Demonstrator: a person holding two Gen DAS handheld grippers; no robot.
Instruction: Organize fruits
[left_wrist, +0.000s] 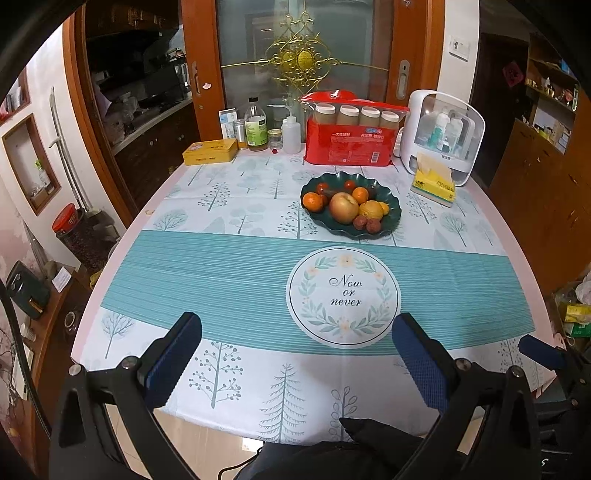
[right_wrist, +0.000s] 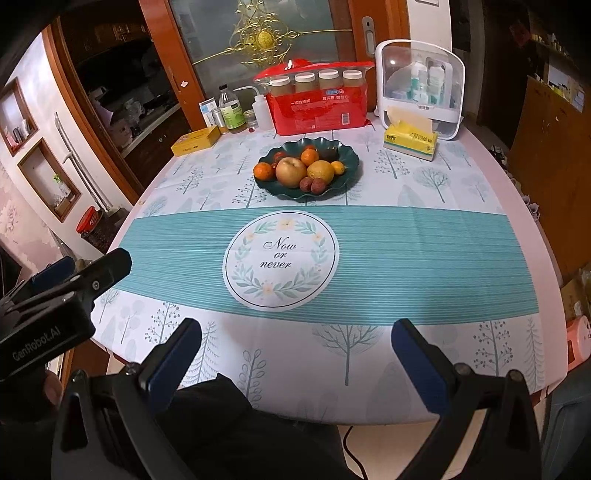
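A dark green scalloped plate (left_wrist: 392, 218) (right_wrist: 349, 173) stands on the table past the round "Now or never" print. It holds an apple (left_wrist: 343, 208) (right_wrist: 291, 172), oranges (left_wrist: 312, 202) (right_wrist: 309, 156), a yellow fruit (left_wrist: 370, 209) (right_wrist: 320, 171), small red fruits (left_wrist: 366, 224) (right_wrist: 312, 185) and cherry tomatoes. My left gripper (left_wrist: 297, 326) is open and empty, low over the table's near edge. My right gripper (right_wrist: 297, 332) is open and empty, also at the near edge. The left gripper also shows in the right wrist view (right_wrist: 88, 267).
Along the back edge stand a yellow tin (left_wrist: 209, 151), bottles (left_wrist: 255, 127), a red pack with jars (left_wrist: 351, 138), a white storage box (left_wrist: 443, 136) and a yellow tissue pack (left_wrist: 434, 182). A patterned cloth (left_wrist: 221, 280) covers the table.
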